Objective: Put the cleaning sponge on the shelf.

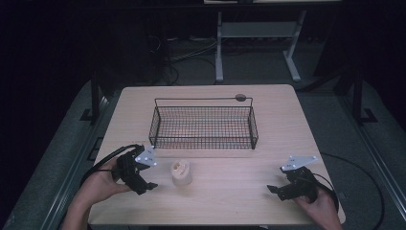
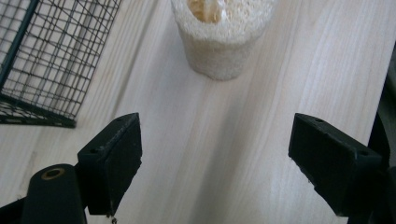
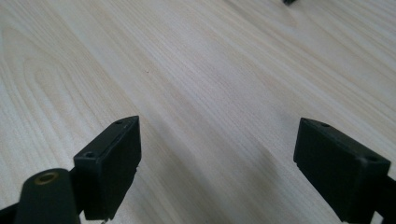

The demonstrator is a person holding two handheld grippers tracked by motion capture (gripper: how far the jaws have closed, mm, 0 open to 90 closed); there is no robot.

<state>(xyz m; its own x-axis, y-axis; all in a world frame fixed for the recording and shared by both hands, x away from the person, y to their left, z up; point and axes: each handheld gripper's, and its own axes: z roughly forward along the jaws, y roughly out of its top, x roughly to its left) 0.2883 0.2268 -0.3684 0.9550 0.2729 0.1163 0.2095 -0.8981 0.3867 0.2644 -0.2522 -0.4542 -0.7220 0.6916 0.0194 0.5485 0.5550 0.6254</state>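
Two handheld grippers sit low over a pale wood-grain table, one per hand. Left gripper at the near left, jaws spread wide, nothing between them. It points at a loofah piece, a short stubby cylinder, cream, coarse fibrous skin, hollow channels in the top. Loofah stands upright on the table, just right of the left gripper, not touching it, near the front wall of the wire basket. Basket: black thin wire mesh, rectangular, open top, straight bar handle along the far side, small dark round disc at that bar's right end. Right gripper at the near right, well apart from the loofah, jaws also spread wide, holding nothing.

Left gripper view: loofah close up, rough spongy wall and tan inner core, ahead of the jaws and beyond their tips; basket corner at upper left, square grid of wire plain. Right gripper view: bare wood grain between blocky matte black jaws. High view adds the grey three-cornered plates, trailing cables and dark floor with a white table frame behind.
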